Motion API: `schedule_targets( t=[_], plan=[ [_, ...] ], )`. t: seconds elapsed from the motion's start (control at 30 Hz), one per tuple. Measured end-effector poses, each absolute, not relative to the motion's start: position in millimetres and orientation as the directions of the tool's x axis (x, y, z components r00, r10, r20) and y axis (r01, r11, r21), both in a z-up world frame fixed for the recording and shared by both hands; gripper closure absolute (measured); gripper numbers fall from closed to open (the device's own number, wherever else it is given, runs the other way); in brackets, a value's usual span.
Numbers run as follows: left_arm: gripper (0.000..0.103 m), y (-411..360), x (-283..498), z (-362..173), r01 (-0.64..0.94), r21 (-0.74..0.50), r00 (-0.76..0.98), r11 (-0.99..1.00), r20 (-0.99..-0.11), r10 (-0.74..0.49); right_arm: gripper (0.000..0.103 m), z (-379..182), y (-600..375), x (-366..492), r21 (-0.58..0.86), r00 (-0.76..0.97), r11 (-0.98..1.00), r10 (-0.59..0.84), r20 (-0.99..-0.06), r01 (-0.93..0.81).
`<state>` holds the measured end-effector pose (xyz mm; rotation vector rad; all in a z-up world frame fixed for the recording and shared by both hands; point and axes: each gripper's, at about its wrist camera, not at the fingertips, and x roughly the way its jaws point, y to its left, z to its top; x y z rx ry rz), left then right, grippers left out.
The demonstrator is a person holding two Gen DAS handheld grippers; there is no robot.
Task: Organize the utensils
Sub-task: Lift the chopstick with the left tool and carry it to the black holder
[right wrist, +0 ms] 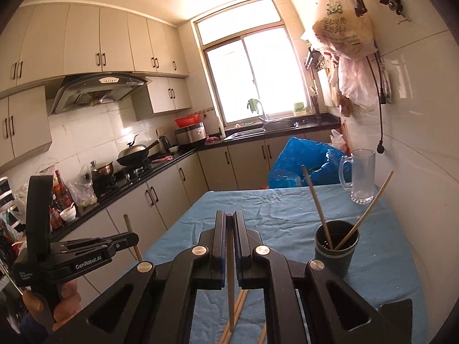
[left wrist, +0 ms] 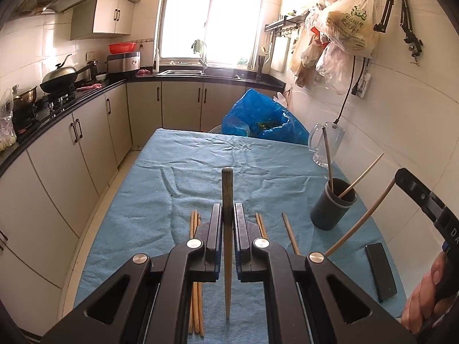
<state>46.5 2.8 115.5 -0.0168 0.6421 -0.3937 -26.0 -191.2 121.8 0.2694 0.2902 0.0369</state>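
— Left claw point(left wrist: 228, 215) first: what's it doing?
— Clamped on a chopstick point(left wrist: 227, 200), lifted off the table point(left wrist: 160, 189). Its blunt end sticks out past the fingertips; the thin end hangs below the jaws.
— And the right claw point(right wrist: 229, 220)?
— Pinching a second chopstick point(right wrist: 230, 286) the same way, thin end down over the cloth.
— Where's the holder?
— Dark cup point(left wrist: 334, 205) at the table's right, near the wall. Two sticks lean in it already. A glass mug point(left wrist: 327, 143) stands behind it.
— Anything left?
— Loose chopsticks point(left wrist: 195, 258) lie on the cloth under the left claw. A phone point(left wrist: 381, 271) lies just right of them.
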Motion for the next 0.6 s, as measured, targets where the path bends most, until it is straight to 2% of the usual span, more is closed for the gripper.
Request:
schedule_targets(
  t=[0.6],
  plan=[
    [0.096, -9, 44, 130, 0.396, -0.133, 0.717, 0.908, -0.573, -0.397, 0.097, 132, -223, -50, 0.310, 0.973, 0.949, 0.008, -0.231, 0.065]
  ],
)
